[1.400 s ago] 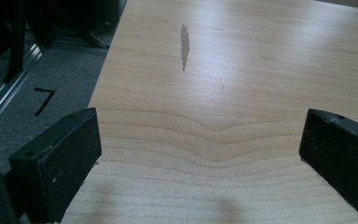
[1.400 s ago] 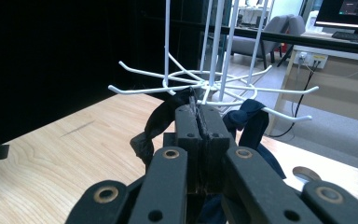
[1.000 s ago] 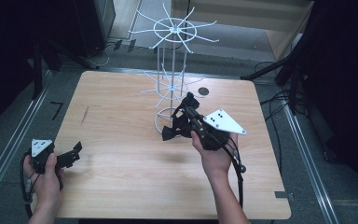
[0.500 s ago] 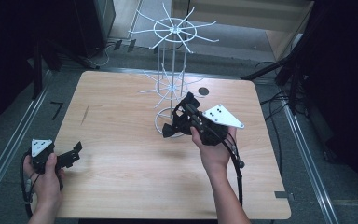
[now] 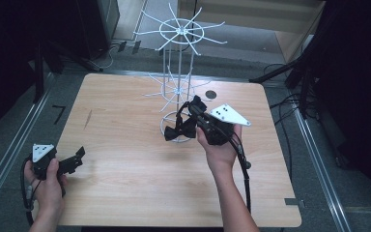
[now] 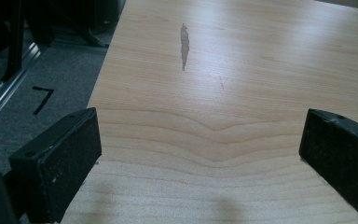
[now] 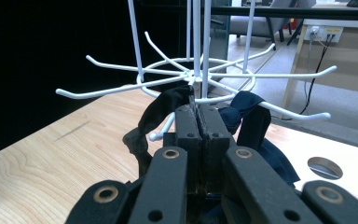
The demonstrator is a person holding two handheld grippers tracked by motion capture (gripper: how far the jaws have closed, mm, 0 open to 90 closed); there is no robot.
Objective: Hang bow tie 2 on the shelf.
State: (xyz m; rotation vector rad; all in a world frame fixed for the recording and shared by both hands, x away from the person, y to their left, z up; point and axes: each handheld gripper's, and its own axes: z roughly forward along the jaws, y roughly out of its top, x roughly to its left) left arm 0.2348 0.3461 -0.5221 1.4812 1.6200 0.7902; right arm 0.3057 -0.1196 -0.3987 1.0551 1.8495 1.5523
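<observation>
Just now the right tongs point(image 7: 199, 121) are clamped fully together on a dark cloth point(image 7: 254, 126), which drapes to both sides of the jaws; the cloth sits at the lower ring of hooks of the white wire rack point(image 5: 178, 87), near the tabletop's point(image 5: 125, 183) middle; the left tongs point(image 6: 200, 154) rest wide open and empty above the bare front left corner.

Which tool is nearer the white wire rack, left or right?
Right. The right tool is at the white wire rack, shut on a dark cloth by its lower prongs. The left tool sits open near the table's left edge, well apart.
</observation>
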